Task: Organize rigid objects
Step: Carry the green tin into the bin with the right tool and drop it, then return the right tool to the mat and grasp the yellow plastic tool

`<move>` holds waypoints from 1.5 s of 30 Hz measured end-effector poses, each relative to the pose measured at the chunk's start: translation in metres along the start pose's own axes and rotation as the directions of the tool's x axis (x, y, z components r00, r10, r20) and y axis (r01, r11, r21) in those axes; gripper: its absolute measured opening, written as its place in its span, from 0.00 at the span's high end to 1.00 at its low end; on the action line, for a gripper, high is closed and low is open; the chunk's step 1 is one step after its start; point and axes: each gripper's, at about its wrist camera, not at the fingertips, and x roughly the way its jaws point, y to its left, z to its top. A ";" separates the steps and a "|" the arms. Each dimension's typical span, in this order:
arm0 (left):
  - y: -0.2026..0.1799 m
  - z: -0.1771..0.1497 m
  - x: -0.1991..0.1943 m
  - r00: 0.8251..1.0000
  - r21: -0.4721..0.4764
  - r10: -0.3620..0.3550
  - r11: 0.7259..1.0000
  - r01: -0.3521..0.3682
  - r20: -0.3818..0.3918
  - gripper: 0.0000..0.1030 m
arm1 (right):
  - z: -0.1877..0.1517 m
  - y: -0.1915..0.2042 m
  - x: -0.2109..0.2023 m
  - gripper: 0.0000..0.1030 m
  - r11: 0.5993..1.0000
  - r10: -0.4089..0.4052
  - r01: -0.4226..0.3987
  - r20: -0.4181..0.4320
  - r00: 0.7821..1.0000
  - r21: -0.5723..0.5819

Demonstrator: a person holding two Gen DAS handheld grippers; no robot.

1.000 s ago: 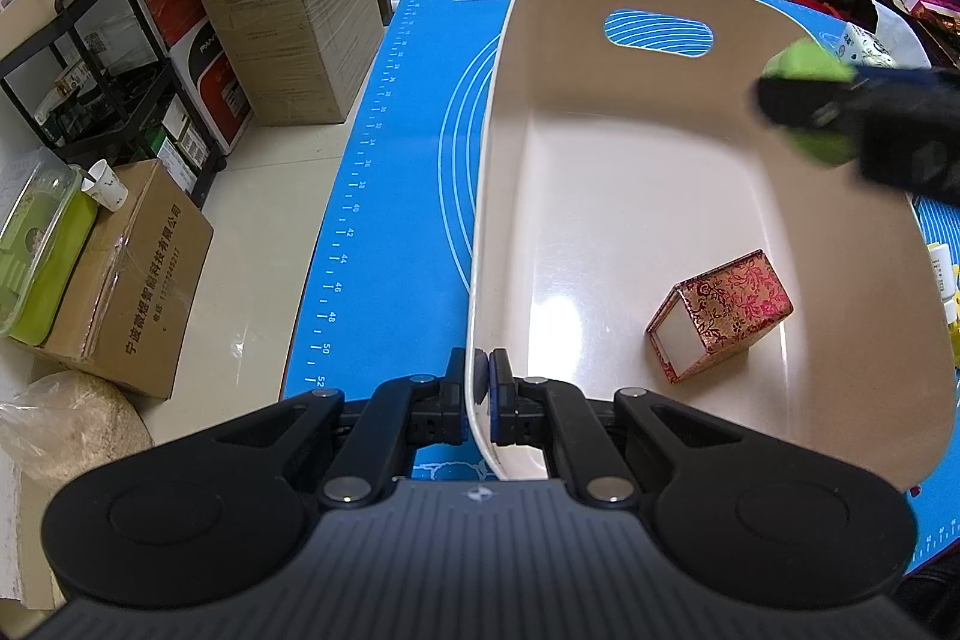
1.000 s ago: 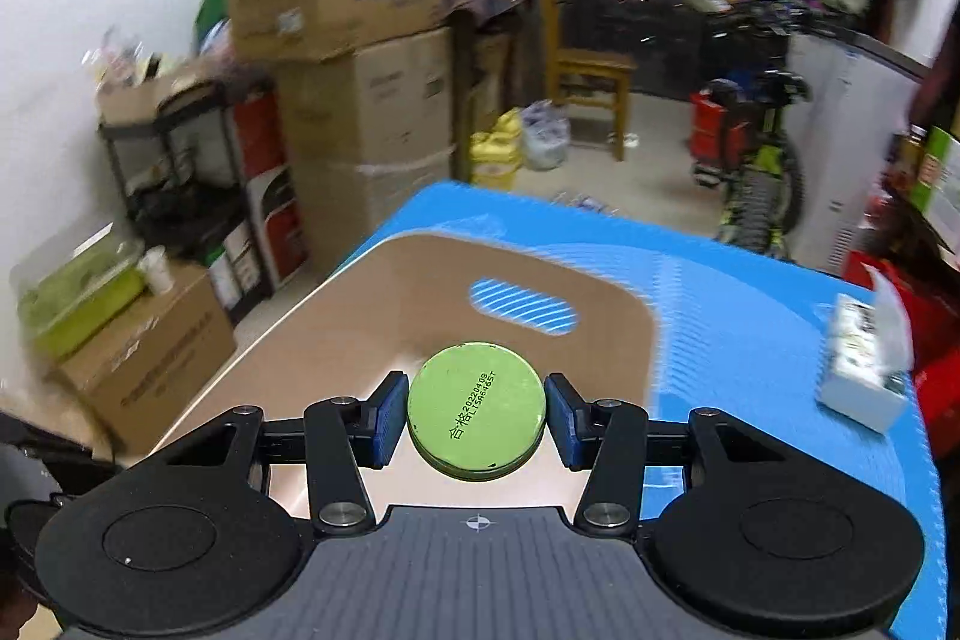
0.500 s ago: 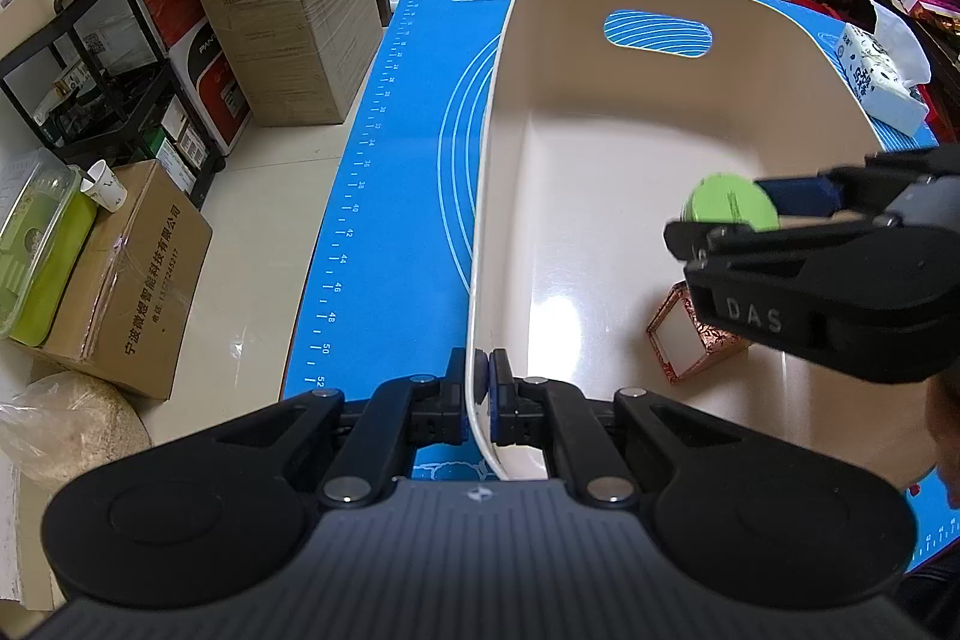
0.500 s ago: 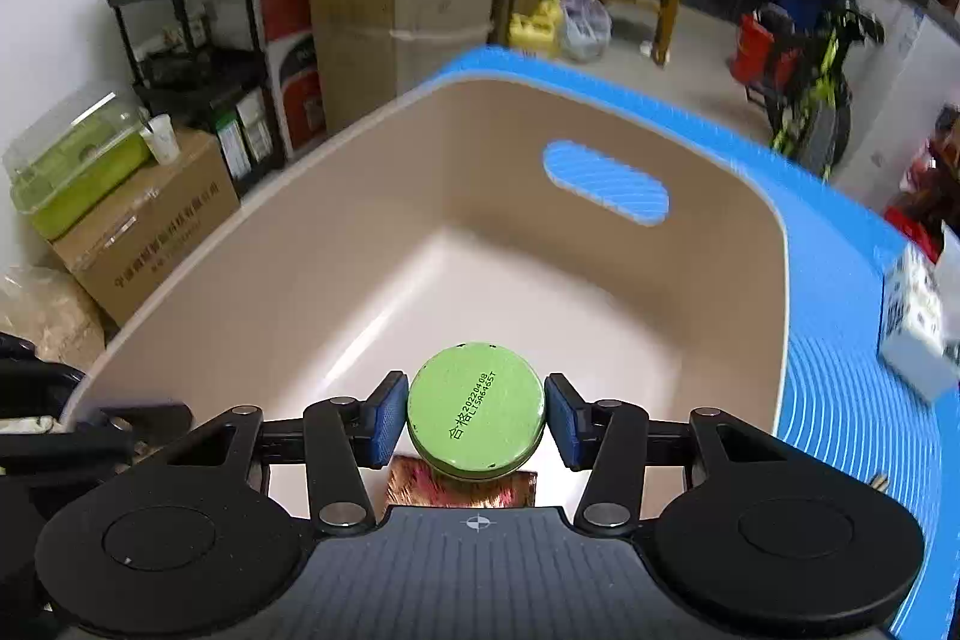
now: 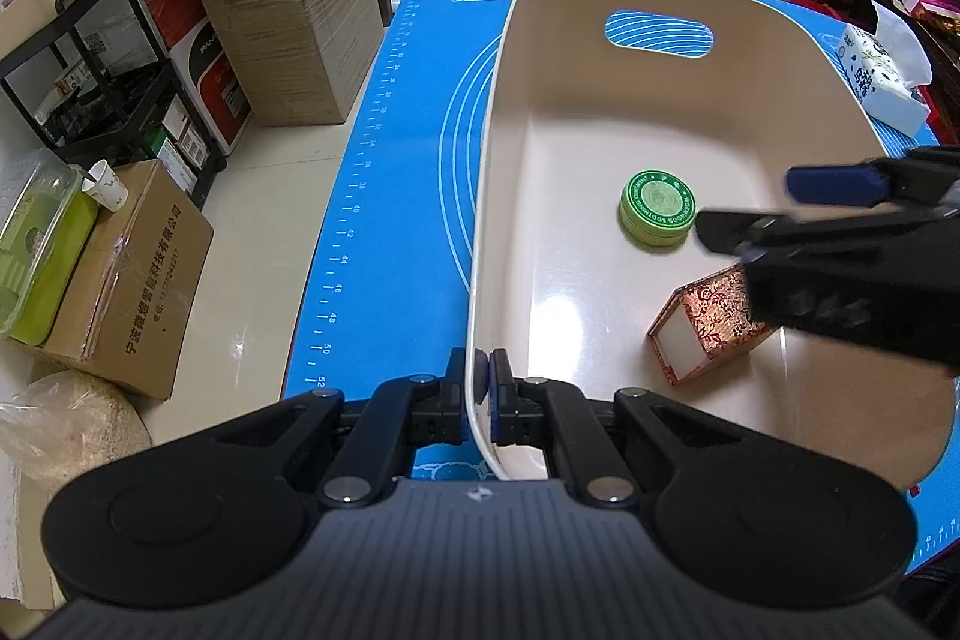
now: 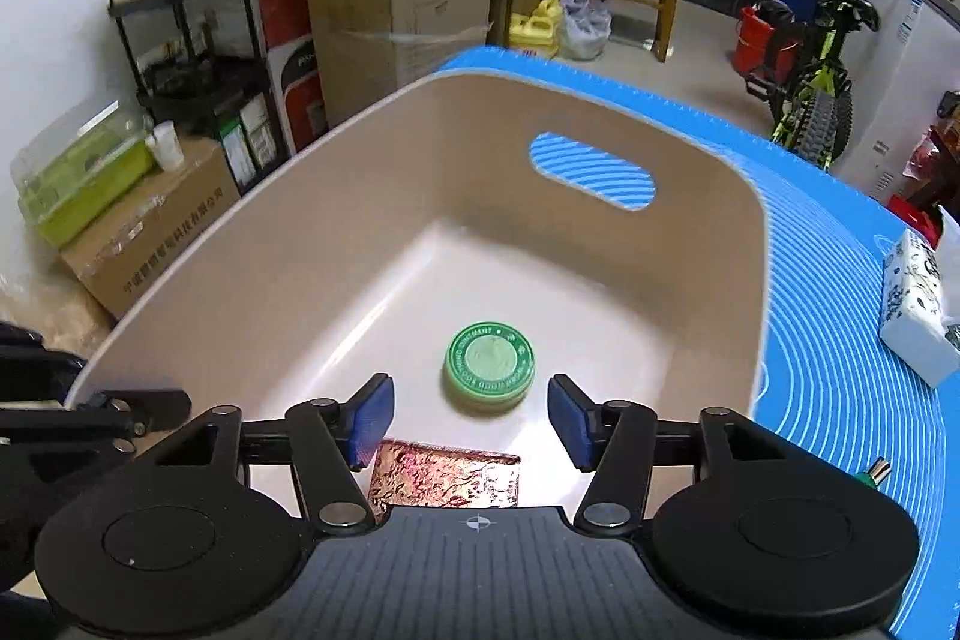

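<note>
Cluttered storeroom, pale tiled floor. Stacked cardboard boxes (image 5: 288, 40) at left, printed Chinese text, one marked "invaxss". Blue measuring mat (image 5: 384, 196) over the bench, ruler numbers along its left edge. Left gripper (image 5: 478, 394) clenched on the near rim of one beige bin (image 5: 780, 58). Inside the bin, two items: one green tin (image 6: 489, 366), ring lettering reading "OINTMENT", lying mid-floor; one red patterned box (image 5: 708, 325) near the front. Right gripper (image 6: 471, 415) jaws opening, empty, above the tin. One tissue pack (image 6: 918, 310) near the right edge.
</note>
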 end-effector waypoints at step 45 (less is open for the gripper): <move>0.002 -0.001 0.000 1.000 -0.014 -0.001 1.000 0.001 -0.004 0.92 | -0.153 -0.205 -0.048 0.13 0.934 -0.228 0.246 -0.098 0.969 0.259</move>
